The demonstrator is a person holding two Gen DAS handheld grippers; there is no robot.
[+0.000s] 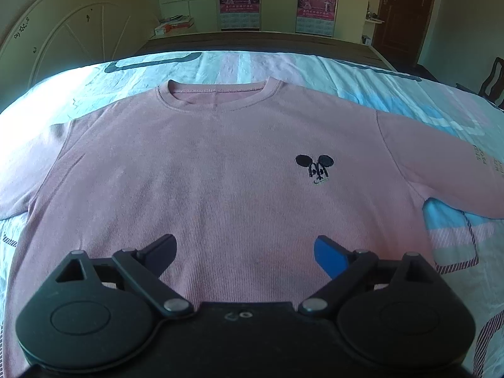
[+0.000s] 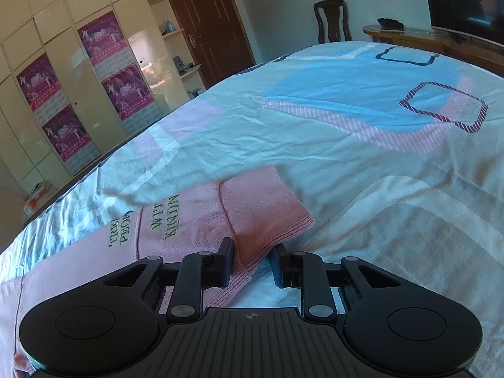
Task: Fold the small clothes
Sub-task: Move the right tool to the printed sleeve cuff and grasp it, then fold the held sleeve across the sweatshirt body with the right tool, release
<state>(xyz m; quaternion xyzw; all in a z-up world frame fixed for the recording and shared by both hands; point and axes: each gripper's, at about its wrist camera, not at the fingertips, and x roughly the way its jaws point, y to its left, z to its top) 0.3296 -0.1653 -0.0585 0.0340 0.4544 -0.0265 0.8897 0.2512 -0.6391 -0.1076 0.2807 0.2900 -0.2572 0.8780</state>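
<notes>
A pink sweatshirt (image 1: 220, 170) with a small black mouse emblem (image 1: 315, 168) lies flat, front up, on the bed, collar at the far side. My left gripper (image 1: 245, 249) is open and empty, hovering over the lower middle of the sweatshirt. In the right wrist view, the sweatshirt's sleeve with green lettering (image 2: 163, 217) ends in a ribbed cuff (image 2: 267, 211). My right gripper (image 2: 252, 260) has its fingers on either side of the cuff's near edge, closed on the fabric.
The bed sheet (image 2: 346, 132) is pale blue and white with pink and blue squares. Beyond the bed are a wardrobe with posters (image 2: 94, 72), a brown door (image 2: 208, 22), a wooden chair (image 2: 332, 20) and a headboard (image 1: 72, 41).
</notes>
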